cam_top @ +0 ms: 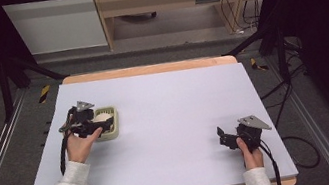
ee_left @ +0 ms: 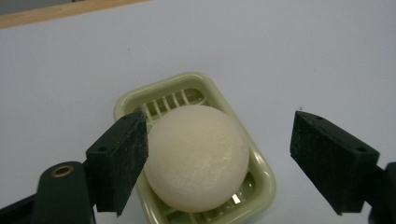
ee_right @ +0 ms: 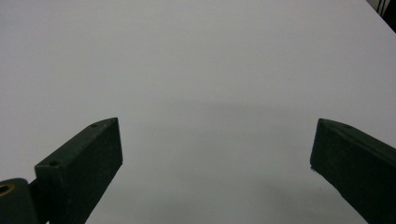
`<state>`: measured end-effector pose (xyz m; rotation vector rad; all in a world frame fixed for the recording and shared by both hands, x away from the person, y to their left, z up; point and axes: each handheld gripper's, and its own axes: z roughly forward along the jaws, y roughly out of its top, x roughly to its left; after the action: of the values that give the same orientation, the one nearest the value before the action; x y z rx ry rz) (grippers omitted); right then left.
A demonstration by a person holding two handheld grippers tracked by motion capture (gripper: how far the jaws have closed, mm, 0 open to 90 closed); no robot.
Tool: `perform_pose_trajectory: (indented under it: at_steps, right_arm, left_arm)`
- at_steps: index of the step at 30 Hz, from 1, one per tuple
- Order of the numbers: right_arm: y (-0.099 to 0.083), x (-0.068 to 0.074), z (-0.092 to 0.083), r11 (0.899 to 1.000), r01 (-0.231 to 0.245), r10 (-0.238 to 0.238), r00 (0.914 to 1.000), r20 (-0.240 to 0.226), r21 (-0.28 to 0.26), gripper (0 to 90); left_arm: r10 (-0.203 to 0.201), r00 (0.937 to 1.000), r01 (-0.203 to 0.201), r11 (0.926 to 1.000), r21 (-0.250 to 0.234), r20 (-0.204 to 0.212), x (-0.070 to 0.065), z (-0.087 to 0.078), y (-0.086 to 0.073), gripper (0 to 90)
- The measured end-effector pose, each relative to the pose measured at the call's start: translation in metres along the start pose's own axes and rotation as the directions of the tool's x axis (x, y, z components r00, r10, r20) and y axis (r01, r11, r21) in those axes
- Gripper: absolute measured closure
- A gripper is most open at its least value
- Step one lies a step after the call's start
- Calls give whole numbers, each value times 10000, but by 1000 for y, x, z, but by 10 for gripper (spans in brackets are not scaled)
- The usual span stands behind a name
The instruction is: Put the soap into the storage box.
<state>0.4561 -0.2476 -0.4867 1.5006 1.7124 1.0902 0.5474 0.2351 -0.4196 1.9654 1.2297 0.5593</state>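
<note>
Fingers [ee_left: 122, 161] of the left gripper [ee_left: 219, 163] are spread wide open, one on each side of a round white soap [ee_left: 196, 161]. One finger is touching the soap's side or is just beside it; the other finger is well apart from it. Nothing is being squeezed yet.

The soap sits between the fingers, inside a small pale green dish [ee_left: 265, 184]. It is the only thing in the dish. Slots in the dish floor peek out past the soap, on the far side from the fingers.

I think the step now is getting ready to grab the soap. Next, the fingers need to close gently on its round sides. The soap looks smooth, so it might slip or roll if the squeeze is off to one side. The dish is light and could come along too.

Over on the other side, the right gripper [cam_top: 231, 138] has its fingers [ee_right: 79, 172] wide open too, holding nothing. It rests low over the bare table [cam_top: 180, 105], well apart from the dish.
</note>
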Motion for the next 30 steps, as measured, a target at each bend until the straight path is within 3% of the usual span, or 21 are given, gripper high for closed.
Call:
perform_pose_trajectory:
  at_steps: [6, 9, 30]
  right_arm:
    - [0, 0, 0, 10000, 16, -16, 10000, 6, -19, 27]
    - [0, 0, 0, 10000, 26, -26, 10000, 18, -29, 28]
    - [0, 1, 0, 10000, 78, -78, 10000, 16, -33, 27]
  left_arm:
    - [92, 9999, -93, 9998, -166, -64, -1, -13, -7, 175]
    - [-6, 10000, 5, 9995, -326, -31, 0, -19, -16, 172]
    - [-289, 9993, 283, 9993, -253, -232, 10, -54, -75, 167]
